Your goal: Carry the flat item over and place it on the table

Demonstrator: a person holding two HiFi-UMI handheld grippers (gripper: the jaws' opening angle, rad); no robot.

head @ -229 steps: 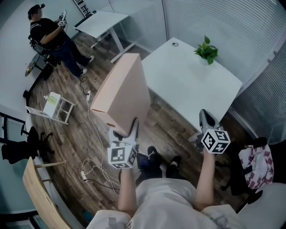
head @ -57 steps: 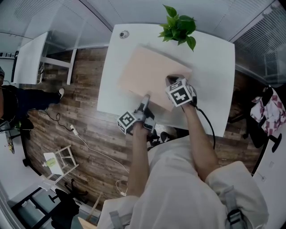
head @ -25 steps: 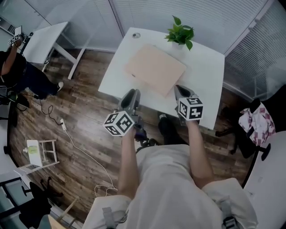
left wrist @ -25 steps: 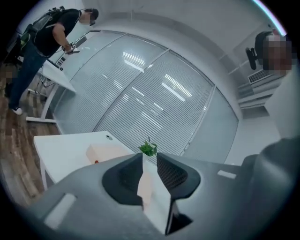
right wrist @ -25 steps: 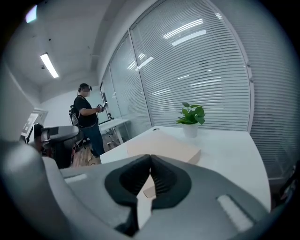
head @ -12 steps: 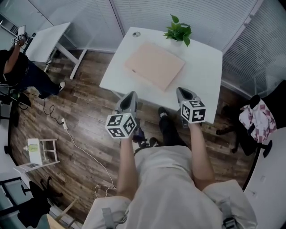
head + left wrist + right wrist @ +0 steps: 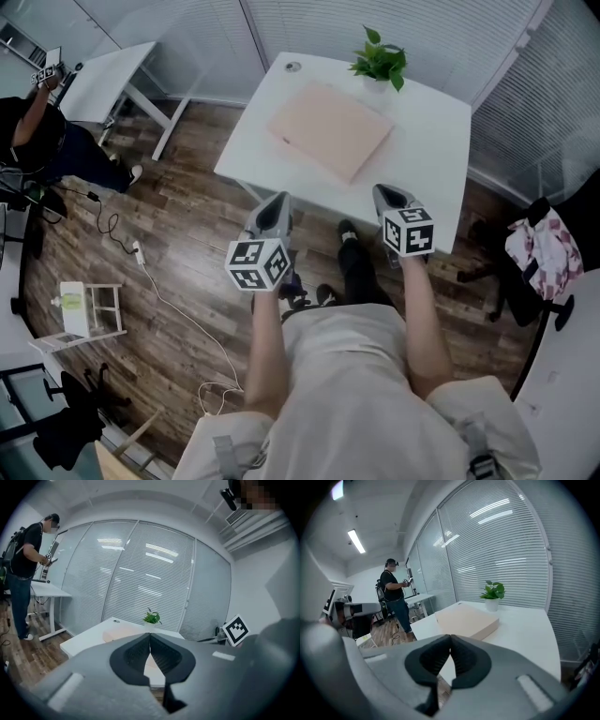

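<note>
White rectangular surface [image 7: 433,141], upper centre, is topped by a flat pale-pink cardboard box [image 7: 330,141] beside a white pot [image 7: 375,81] containing a green plant [image 7: 381,56]. The left claw [image 7: 276,202] and the right claw [image 7: 386,193] are closed, empty, below and apart from the box.

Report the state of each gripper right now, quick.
Left gripper: closed, fingers together, holding nothing.
Right gripper: closed, fingers together, holding nothing.
</note>
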